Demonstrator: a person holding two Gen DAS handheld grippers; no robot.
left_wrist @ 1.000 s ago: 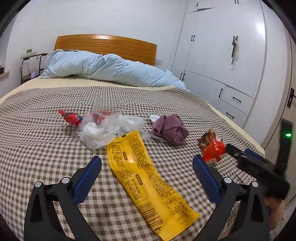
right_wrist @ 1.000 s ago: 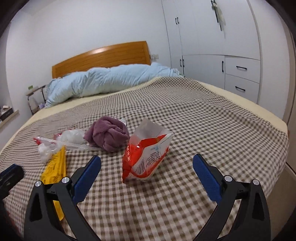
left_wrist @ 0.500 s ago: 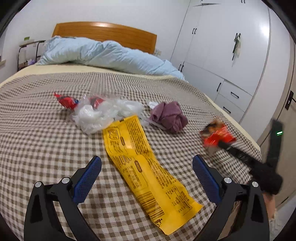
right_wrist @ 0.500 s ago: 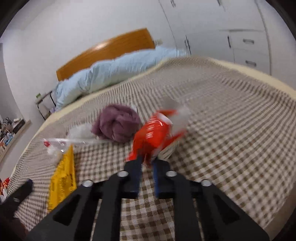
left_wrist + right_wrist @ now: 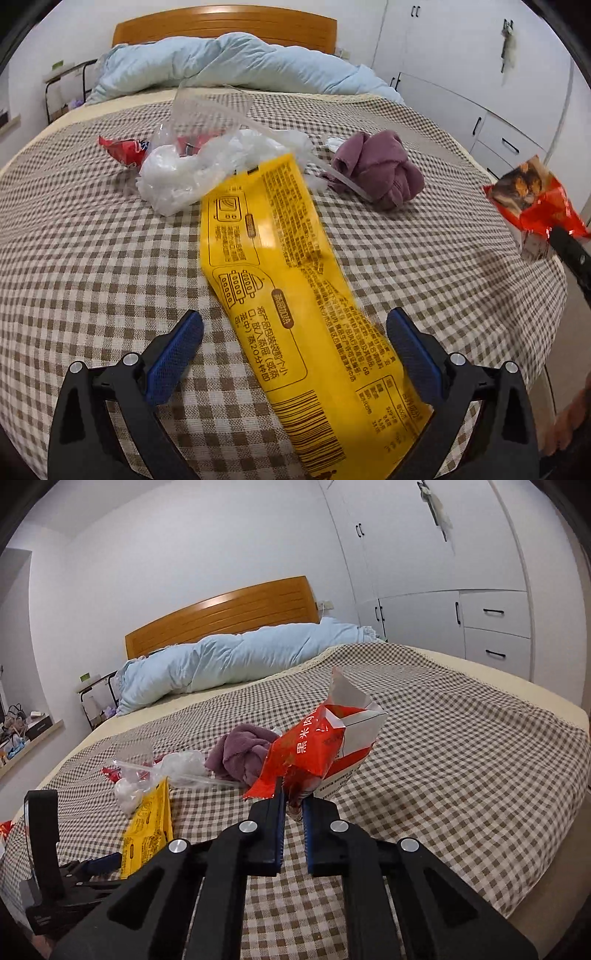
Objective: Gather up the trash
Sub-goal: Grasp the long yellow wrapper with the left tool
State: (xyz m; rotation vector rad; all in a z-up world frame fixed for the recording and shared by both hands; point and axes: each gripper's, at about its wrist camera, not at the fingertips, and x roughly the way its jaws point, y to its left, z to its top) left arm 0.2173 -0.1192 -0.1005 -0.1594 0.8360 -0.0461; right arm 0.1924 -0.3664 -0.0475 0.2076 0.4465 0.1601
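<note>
While the right hand-held gripper is pinched nearly closed on the lower edge of a red snack bag, the bag hangs clear above the checked bed cover, its torn top open and tilted. Left hand-held gripper stands wide, blue pads either side of a long yellow wrapper lying flat on the bed, neither pad touching it that I can tell. Beyond the wrapper: crumpled clear plastic, a small red packet, a purple cloth.
</note>
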